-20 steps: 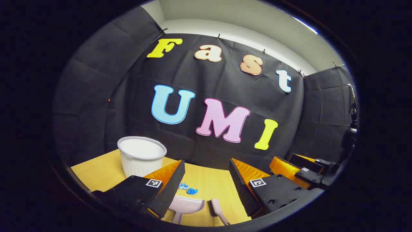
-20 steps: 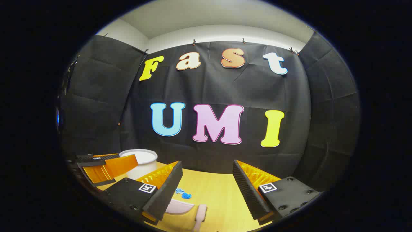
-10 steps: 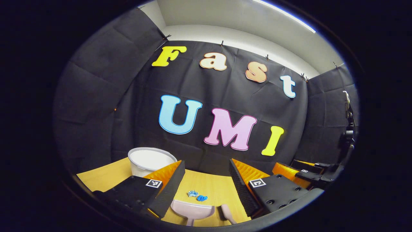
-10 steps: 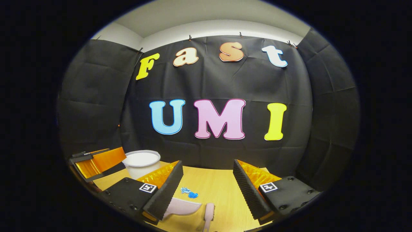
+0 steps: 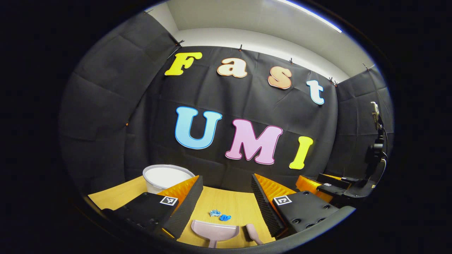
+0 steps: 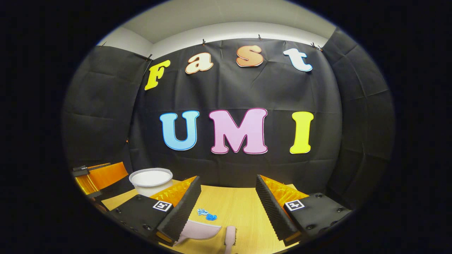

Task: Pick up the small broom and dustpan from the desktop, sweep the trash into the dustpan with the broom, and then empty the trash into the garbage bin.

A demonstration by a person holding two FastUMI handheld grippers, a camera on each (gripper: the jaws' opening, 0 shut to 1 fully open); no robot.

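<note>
**Dustpan and broom not yet grasped; both grippers pulled back to a wider view**

Dustpan (image 5: 214, 230) lies flat on the wooden desktop (image 5: 116, 194), its mouth facing the trash (image 5: 219, 215), which consists of two small blue scraps just beyond the pan's front edge. The small broom (image 5: 253, 233) lies on the desktop just beside the dustpan, on its right in the left gripper view. In the right gripper view the dustpan (image 6: 199, 231) is partly hidden behind that gripper's own finger, with the broom (image 6: 230, 237) next to it and the trash (image 6: 207, 214) ahead of both.

Change over the last second: in the left gripper view the dustpan, broom and trash have shifted lower and toward the centre line between the fingers, and the dustpan is now more fully exposed. In the right gripper view the scene has shifted only slightly. Judgement: the approach is at the alignment stage; neither tool is lifted and no sweeping has begun.

Left gripper (image 5: 226, 197) is spread wide and holds nothing. Right gripper (image 6: 227, 201) is likewise spread wide and empty. Each also appears at the edge of the other's view.

Containers: the white garbage bin (image 5: 166, 176) stands upright on the desktop at the far left, near the booth wall, well apart from the trash. Its visible interior appears empty. The dustpan holds nothing.
</note>
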